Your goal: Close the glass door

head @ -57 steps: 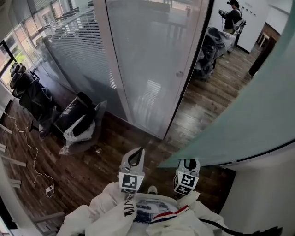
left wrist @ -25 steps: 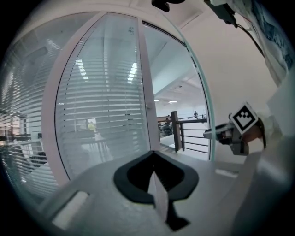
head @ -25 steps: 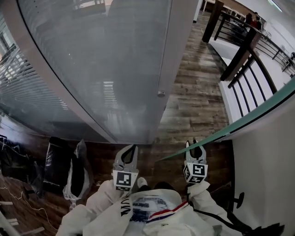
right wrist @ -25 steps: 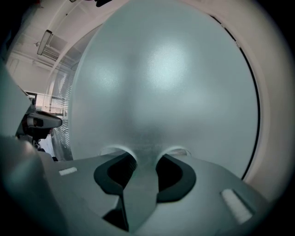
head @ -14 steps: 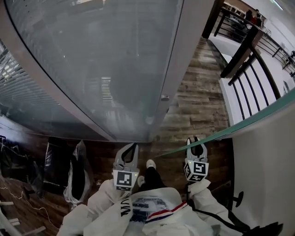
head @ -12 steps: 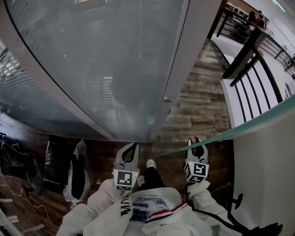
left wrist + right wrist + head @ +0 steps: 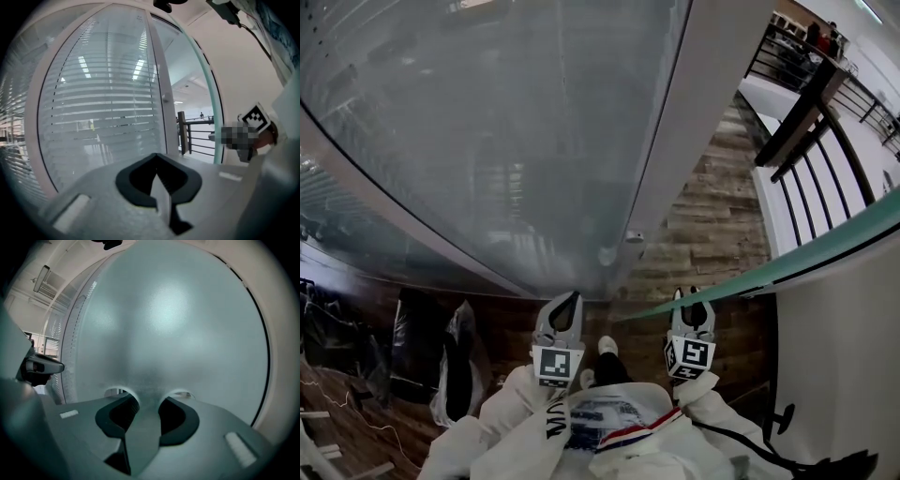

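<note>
Right gripper view tells you the most: the right hand-held gripper (image 7: 143, 399) has its jaws narrow on the glass door (image 7: 178, 329), one jaw at each face of the frosted pane; the grip is on the bare edge of the leaf, no handle is seen there. Head view shows the same edge as a green line (image 7: 787, 264) which runs away to the right; it is well apart from the white frame post (image 7: 698, 122), and between them is the open gap with the wood floor (image 7: 712, 234). The left hand-held gripper (image 7: 563, 305) has its jaws together and holds nothing; it hangs beside the door and does not touch it.

By my judgement the door stands open at a good angle, so most of the swing is not yet done. Lead the edge in a smooth arc toward the post; let your wrist turn together with the leaf, because a stiff wrist will twist the pads on smooth glass and they can slip off; keep the squeeze even. Walk with the door rather than stretch the arm; go slower near the post, so the glass does not bang; take the jaws off the edge before it meets the frame, otherwise they may be pinched. Keep the left one out of the gap.
</note>
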